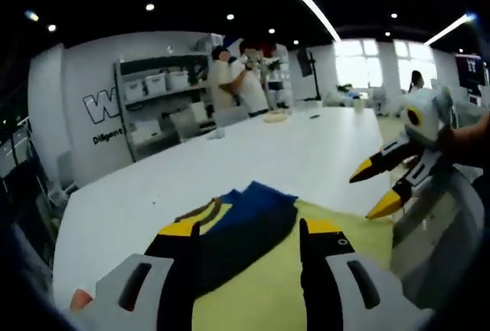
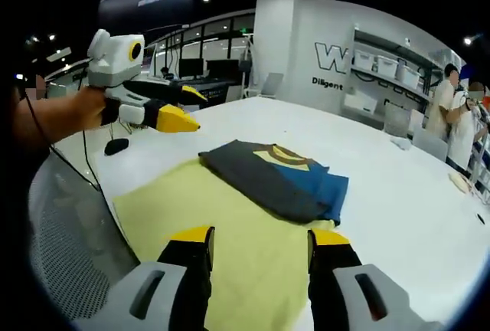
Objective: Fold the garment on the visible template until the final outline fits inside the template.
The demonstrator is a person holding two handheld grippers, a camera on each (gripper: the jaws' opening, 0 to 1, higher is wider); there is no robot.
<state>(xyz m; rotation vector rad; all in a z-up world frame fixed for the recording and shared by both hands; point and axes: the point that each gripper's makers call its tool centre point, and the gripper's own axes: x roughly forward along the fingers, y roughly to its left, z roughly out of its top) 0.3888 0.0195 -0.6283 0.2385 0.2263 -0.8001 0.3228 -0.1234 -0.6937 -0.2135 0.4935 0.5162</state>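
Note:
A folded garment [image 1: 249, 227] [image 2: 279, 178], dark grey and blue with a yellow-trimmed collar on top, lies on a pale yellow template sheet [image 1: 268, 293] [image 2: 199, 208] on the white table [image 1: 268, 155]. It covers the sheet's far part, and a blue edge reaches just past the sheet's rim. My left gripper [image 1: 251, 231] [image 2: 193, 111] is open and hovers above the sheet, holding nothing. My right gripper [image 2: 260, 237] [image 1: 371, 191] is also open and empty, raised in the air beside the sheet. Neither touches the garment.
Two people [image 1: 237, 78] stand at the table's far end by shelves with white bins [image 1: 157, 86]. A mesh chair back [image 2: 69, 254] is close to the table edge. A small dark object [image 2: 116, 145] and a cable lie on the table.

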